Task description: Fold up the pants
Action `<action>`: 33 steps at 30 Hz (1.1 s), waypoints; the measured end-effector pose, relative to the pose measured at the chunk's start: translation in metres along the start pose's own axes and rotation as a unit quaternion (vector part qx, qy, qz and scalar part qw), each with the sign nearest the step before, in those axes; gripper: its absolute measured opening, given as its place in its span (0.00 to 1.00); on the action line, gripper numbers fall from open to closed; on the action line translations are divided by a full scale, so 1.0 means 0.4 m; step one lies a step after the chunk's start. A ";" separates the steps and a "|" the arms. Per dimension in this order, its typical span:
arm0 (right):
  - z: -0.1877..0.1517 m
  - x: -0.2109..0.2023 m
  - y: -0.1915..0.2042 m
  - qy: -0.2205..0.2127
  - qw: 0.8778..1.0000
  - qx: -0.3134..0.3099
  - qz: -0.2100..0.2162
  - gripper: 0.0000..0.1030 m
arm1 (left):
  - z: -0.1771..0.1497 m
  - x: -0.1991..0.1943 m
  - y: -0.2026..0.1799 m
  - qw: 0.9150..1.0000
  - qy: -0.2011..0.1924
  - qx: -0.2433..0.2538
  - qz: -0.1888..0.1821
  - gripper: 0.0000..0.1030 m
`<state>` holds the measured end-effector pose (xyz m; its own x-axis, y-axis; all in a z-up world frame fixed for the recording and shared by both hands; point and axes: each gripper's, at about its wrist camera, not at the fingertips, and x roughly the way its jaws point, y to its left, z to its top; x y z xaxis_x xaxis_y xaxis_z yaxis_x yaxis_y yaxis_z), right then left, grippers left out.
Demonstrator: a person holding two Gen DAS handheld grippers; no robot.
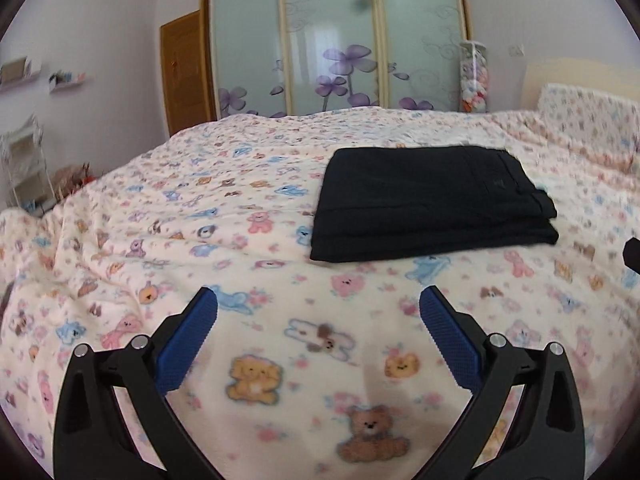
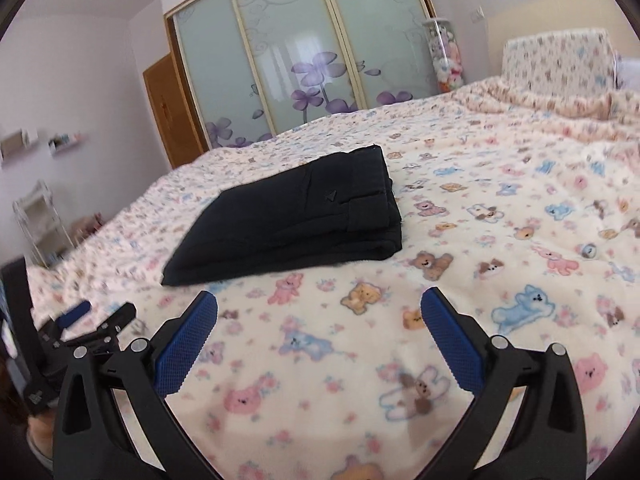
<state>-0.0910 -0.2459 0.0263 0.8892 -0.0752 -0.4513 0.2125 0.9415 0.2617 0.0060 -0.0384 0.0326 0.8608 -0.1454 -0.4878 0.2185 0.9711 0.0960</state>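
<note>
1. Across the middle of both views, the dark pants lie on the bed as a compact rectangle of several stacked layers, right of centre in the left wrist view and left of centre in the right wrist view. Judging from this flat, squared stack, the folding looks finished or nearly so.
2. At the bottom of the left wrist view, the left gripper hovers over the teddy-bear blanket with its blue fingers spread wide and nothing between them, well apart from the pants.
3. At the bottom of the right wrist view, the right gripper is likewise wide and empty, near the closest edge of the pants but not touching it.
4. Both tools being clear of the cloth fits a released garment; the soft blanket probably explains the slightly uneven edges of the stack.
5. Hard to make out: how many layers the stack holds, since the fabric is uniformly dark. Its underside is hidden.
6. At the lower left of the right wrist view the left gripper shows partly, blurred. A dark shape at the right edge of the left wrist view is cut off and cannot be identified.
7. Behind the bed in the upper frame stands a wardrobe with flowered sliding doors.
</note>
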 end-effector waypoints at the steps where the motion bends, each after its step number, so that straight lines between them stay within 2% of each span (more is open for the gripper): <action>1: -0.008 0.003 0.008 0.001 1.000 -0.010 -0.006 0.99 | -0.002 0.000 -0.007 1.000 -0.001 0.006 0.000 0.98; 7: -0.038 0.019 0.028 0.010 0.999 -0.032 -0.024 0.99 | -0.012 0.002 -0.037 0.999 -0.002 0.032 0.000 0.98; 25: -0.059 0.040 0.049 0.020 0.996 -0.058 -0.062 0.99 | -0.023 0.012 -0.028 0.999 0.012 0.016 -0.031 0.98; 33: -0.064 0.049 0.051 0.028 0.995 -0.062 -0.074 0.99 | -0.028 0.007 -0.045 0.998 0.012 0.028 -0.048 0.98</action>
<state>-0.0798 -0.2198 0.0010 0.8274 -0.2015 -0.5242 0.2852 0.9548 0.0831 -0.0009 -0.0543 0.0199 0.8235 -0.2328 -0.5173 0.3257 0.9407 0.0951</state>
